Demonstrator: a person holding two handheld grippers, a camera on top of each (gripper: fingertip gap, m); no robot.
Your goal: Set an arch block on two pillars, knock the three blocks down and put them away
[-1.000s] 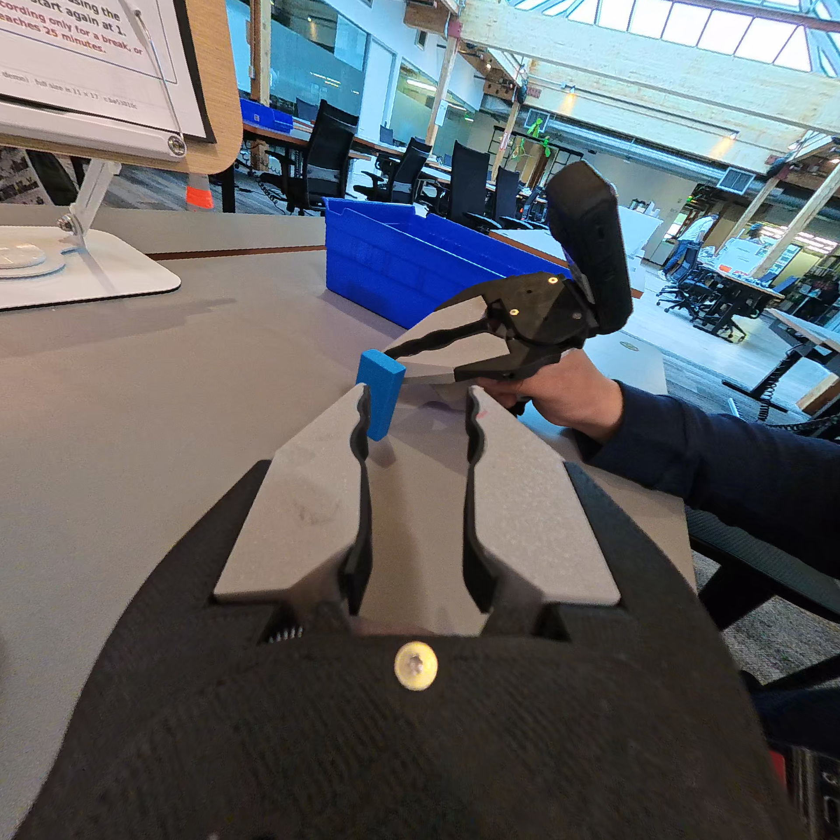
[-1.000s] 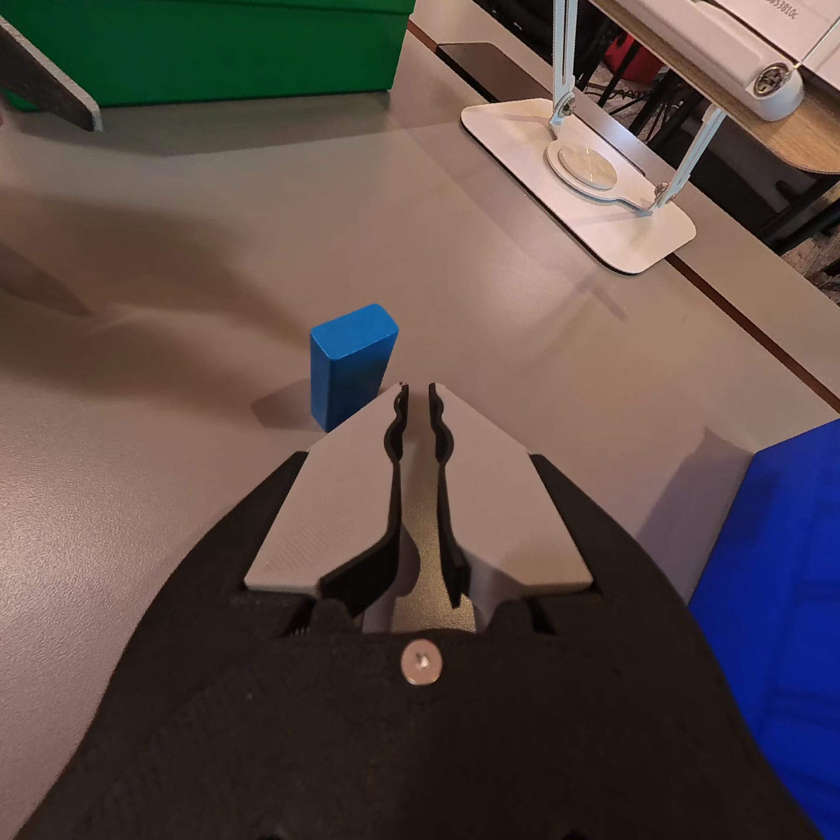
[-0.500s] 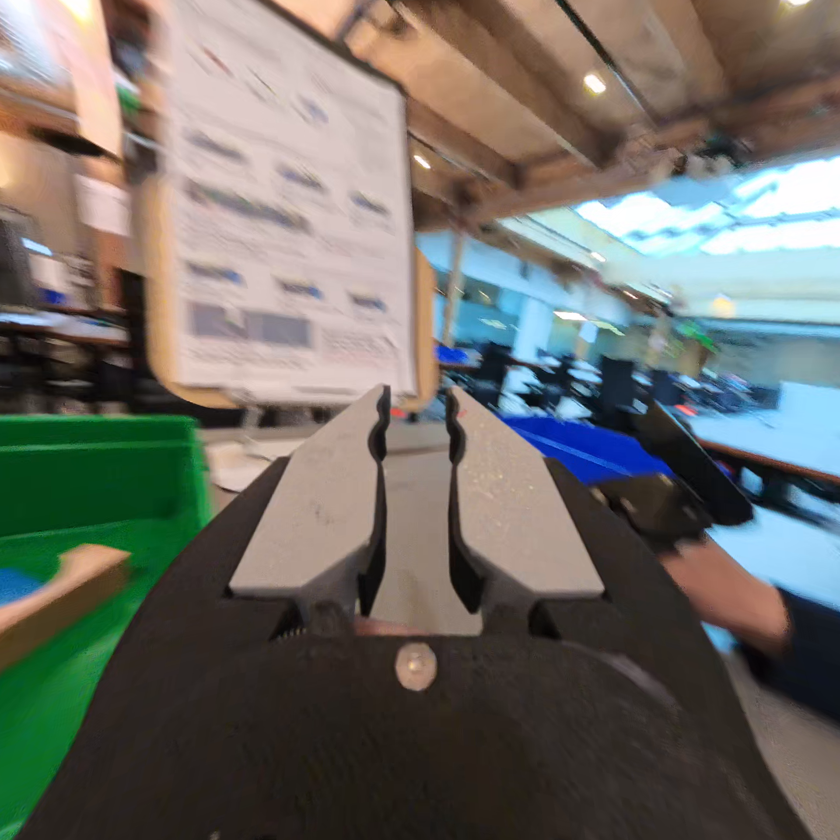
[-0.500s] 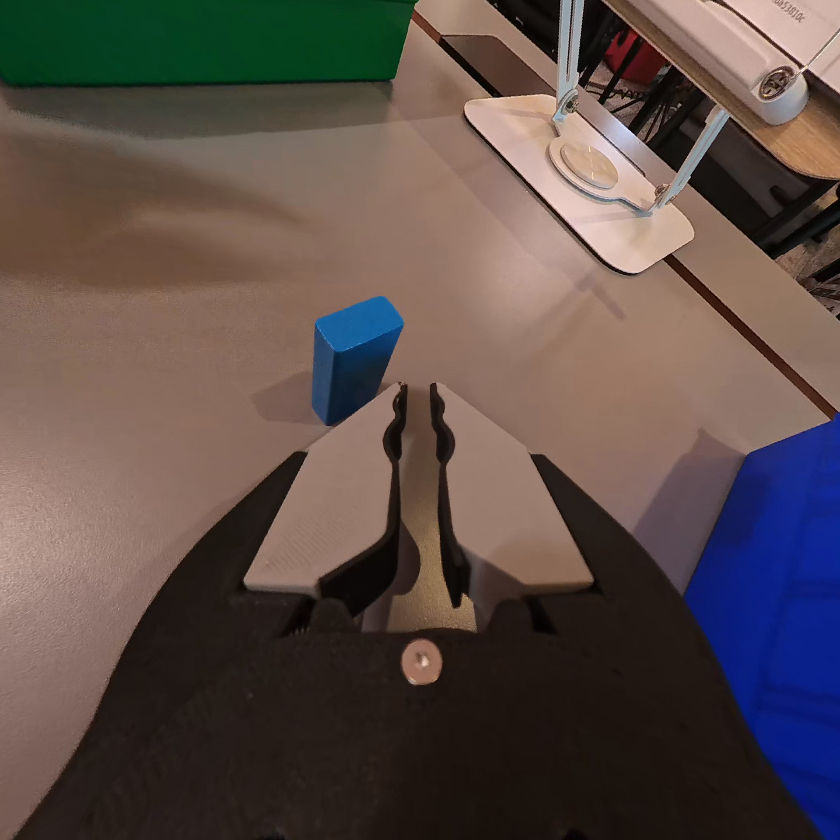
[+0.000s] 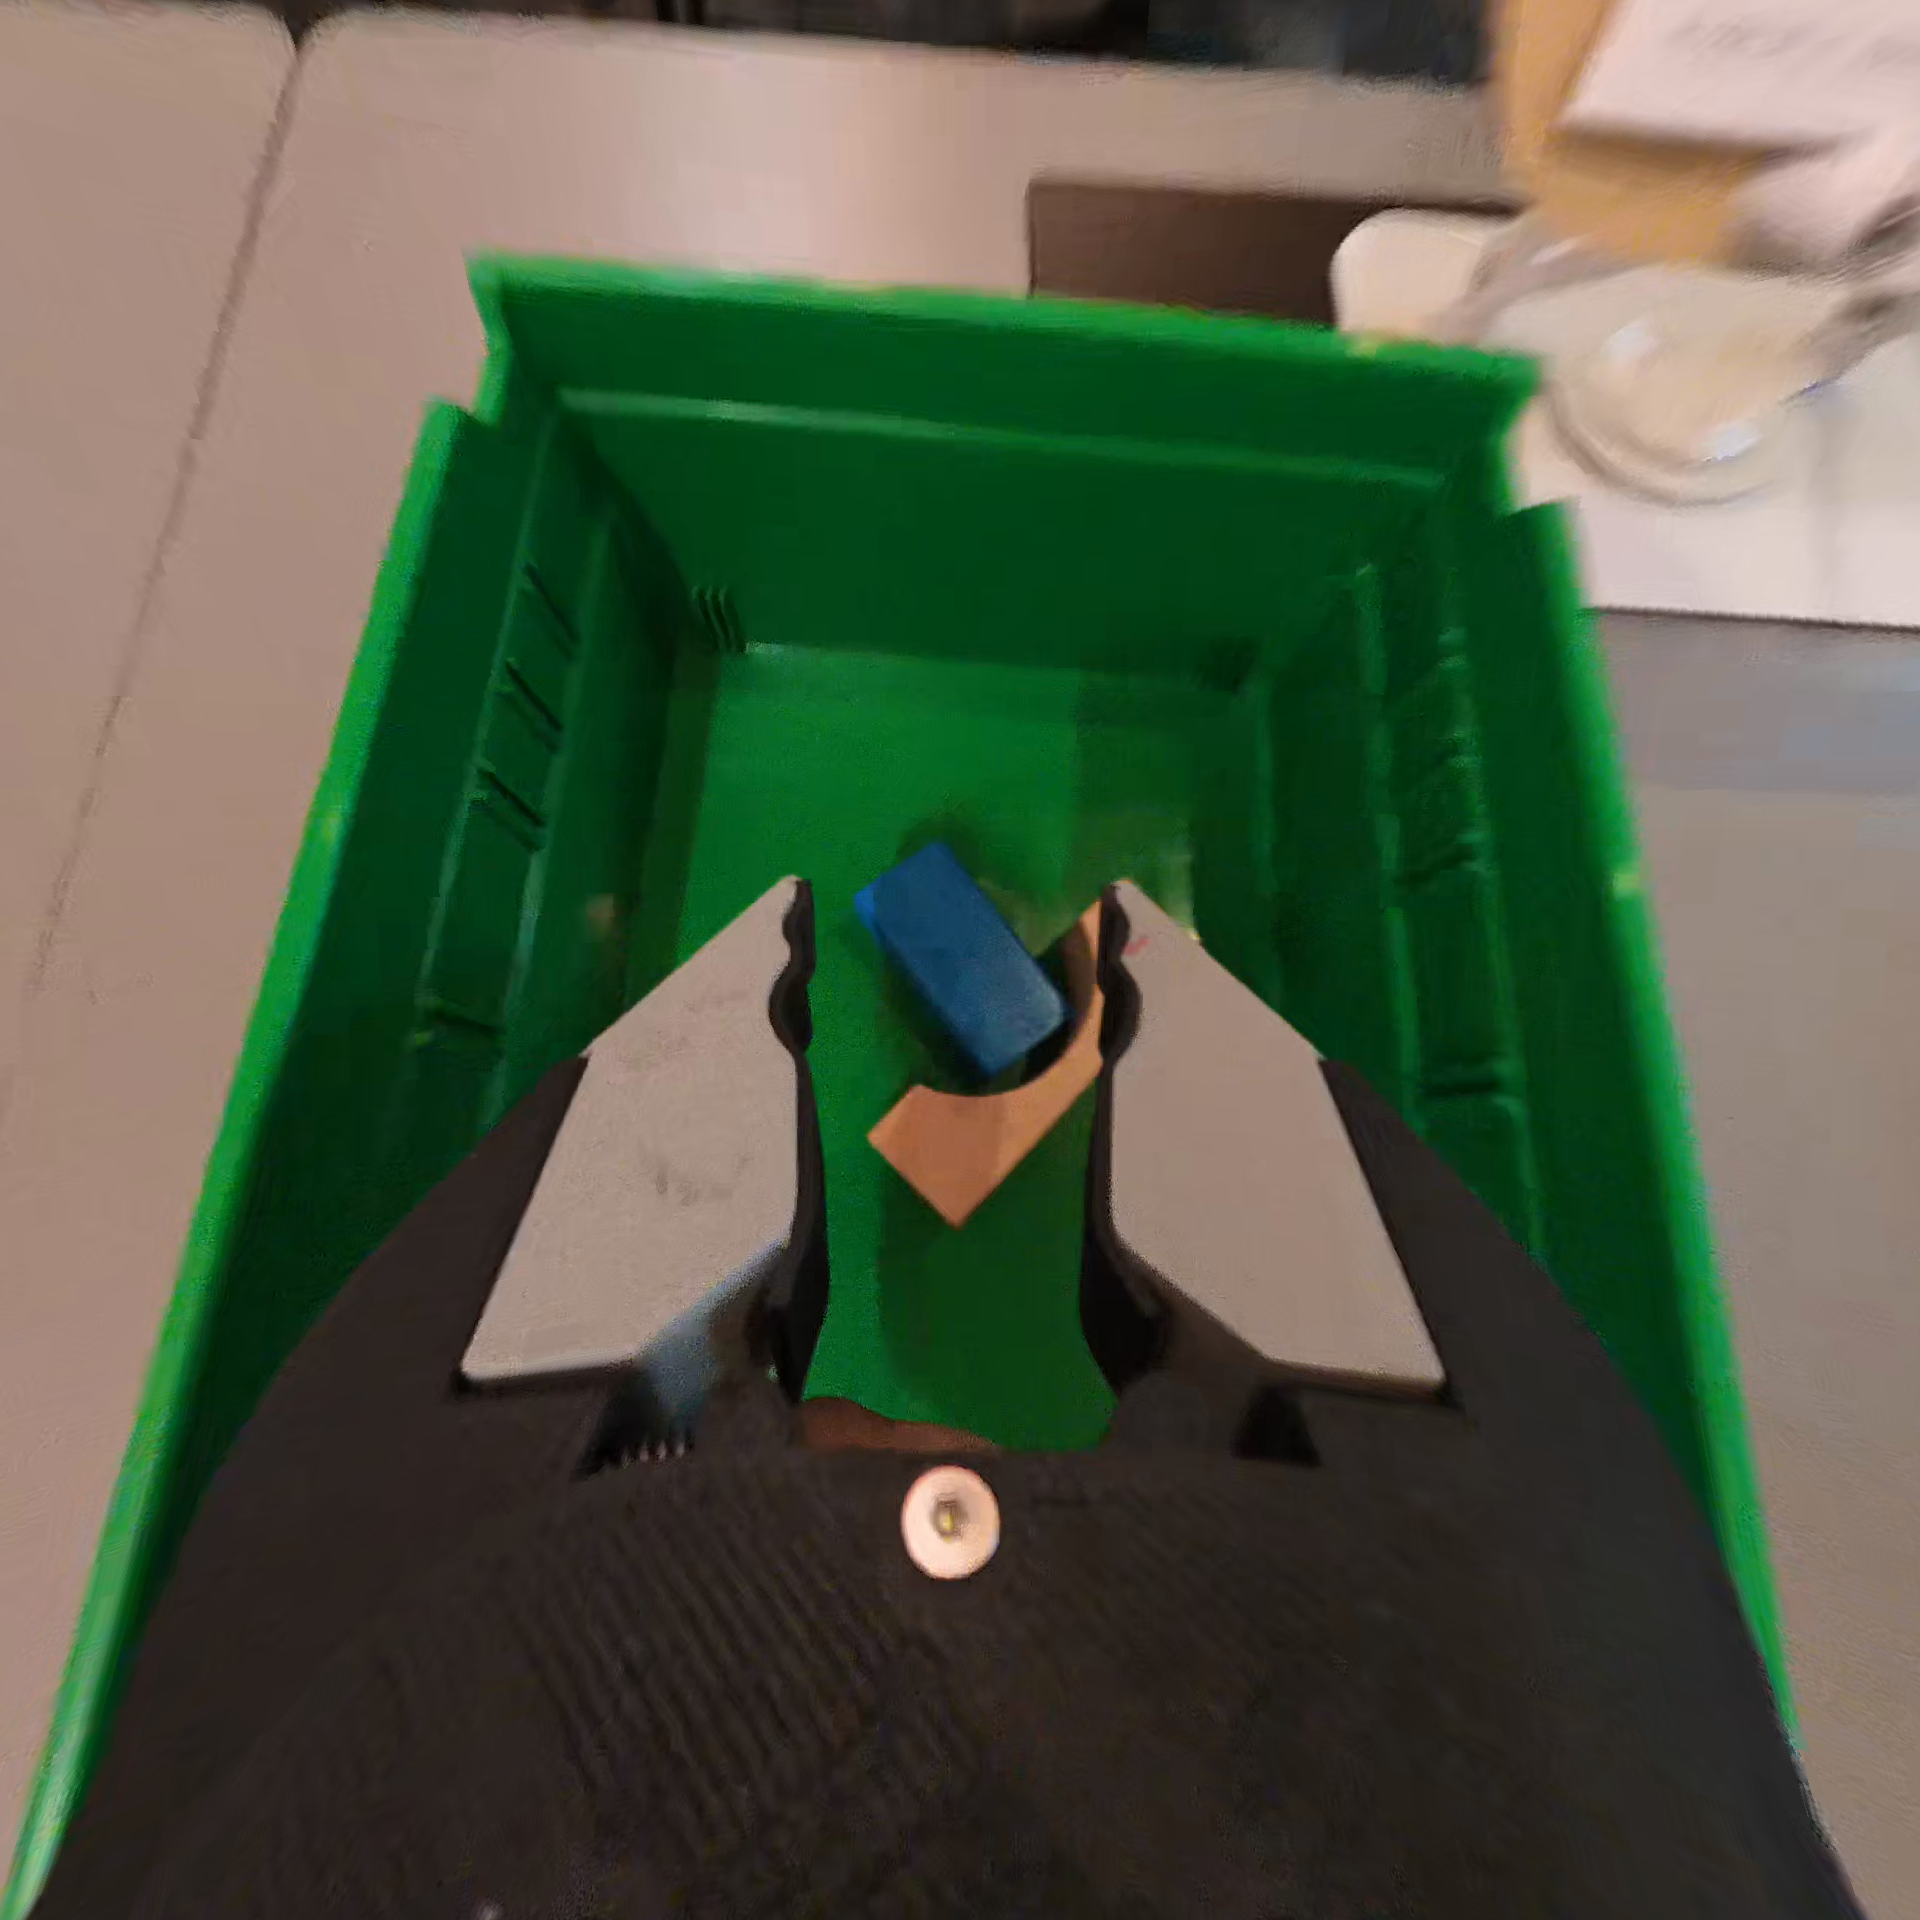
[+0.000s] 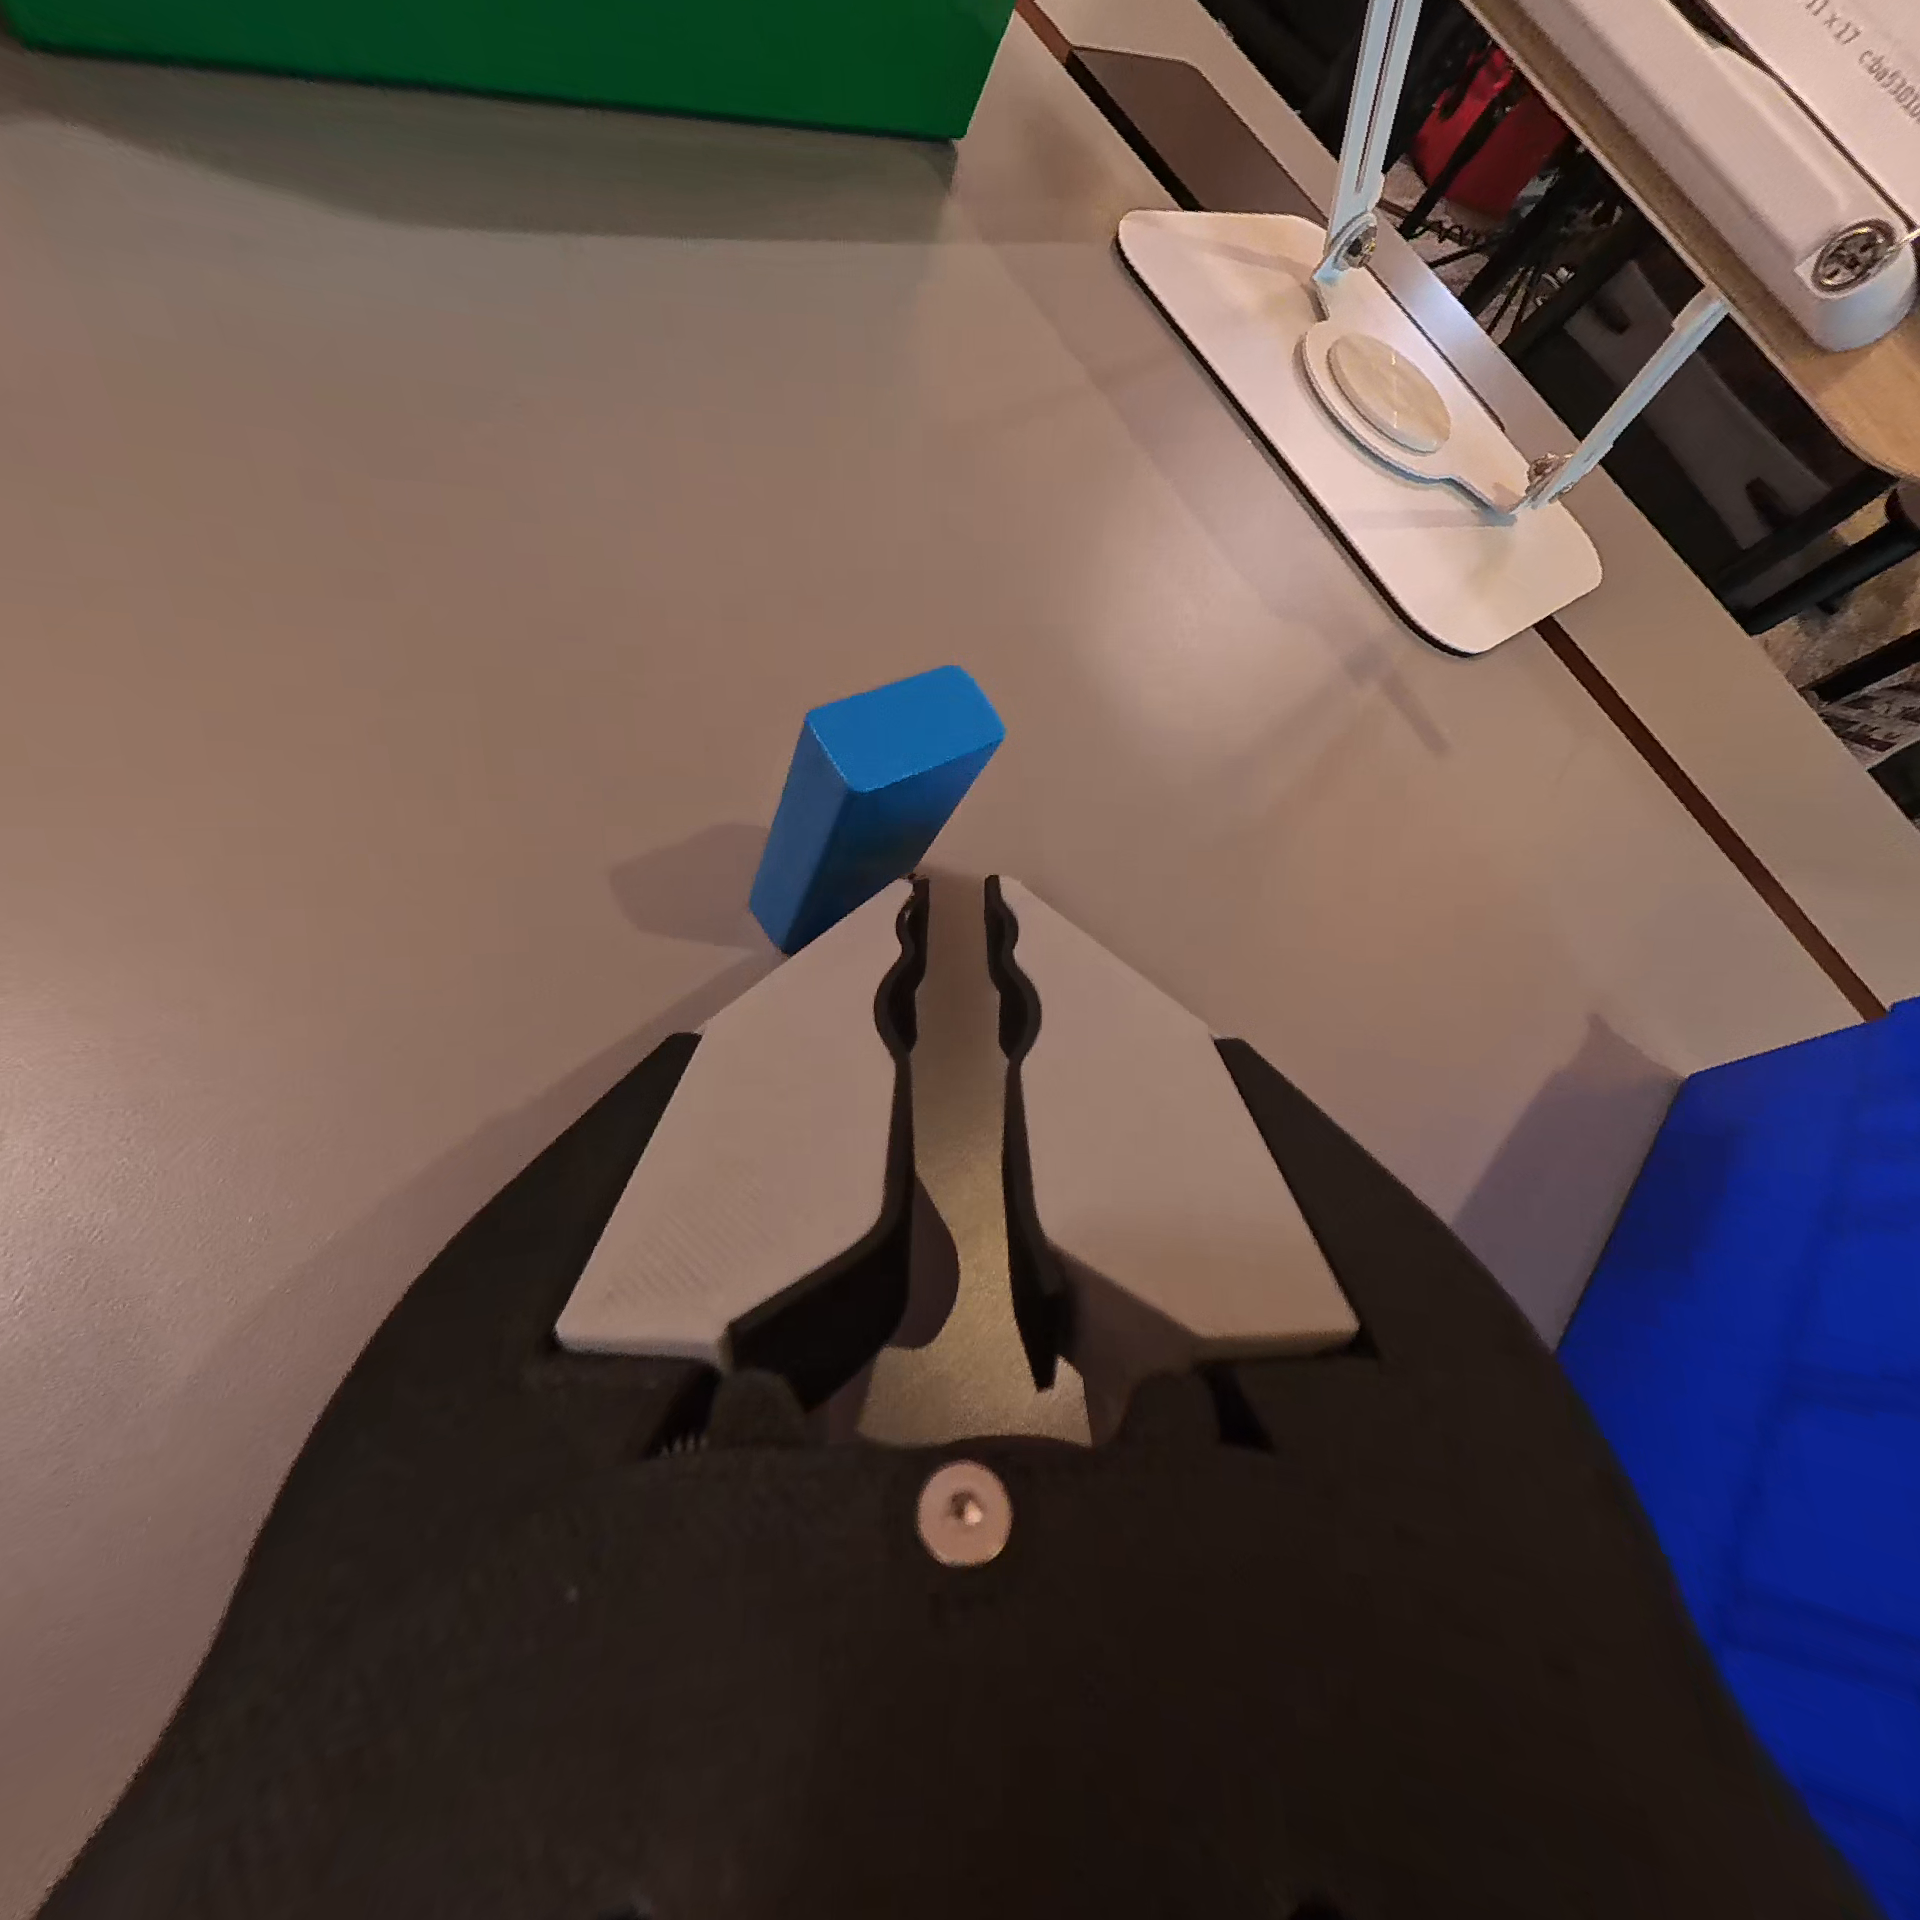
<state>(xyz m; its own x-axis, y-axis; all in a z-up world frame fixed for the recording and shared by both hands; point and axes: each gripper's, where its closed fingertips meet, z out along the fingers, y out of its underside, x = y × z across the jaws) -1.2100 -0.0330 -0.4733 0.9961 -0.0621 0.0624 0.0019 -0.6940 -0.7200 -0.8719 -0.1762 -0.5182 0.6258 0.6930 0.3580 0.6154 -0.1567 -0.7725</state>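
Observation:
My left gripper [image 5: 951, 904] hangs open and empty over the green bin [image 5: 987, 312]. On the bin's floor below it lie a blue block [image 5: 956, 956] and a wooden arch block [image 5: 977, 1143], with one end of the blue block resting in the arch's curve. My pads touch neither. A second blue block [image 6: 873, 800] stands on end on the grey table in the right wrist view. My right gripper [image 6: 948, 883] is just to its right, its fingers a narrow slit apart with nothing between them. Its left fingertip [image 6: 904, 904] is right at the block's lower edge.
The green bin's side [image 6: 520, 52] shows at the table's far end in the right wrist view. A blue bin [image 6: 1766, 1351] is close on the right. A white stand base [image 6: 1351, 416] sits on the table at the far right. It appears blurred in the left wrist view [image 5: 1662, 364]. My hands' fingertips stand some 35 cm from each other. The wooden arch block [image 5: 977, 1143] sits 6 cm or so from the ends of my left fingers.
My left gripper swung away from the standing blue block on the table to above the green bin, and its jaws opened wider. My right gripper edged a little closer to the standing block.

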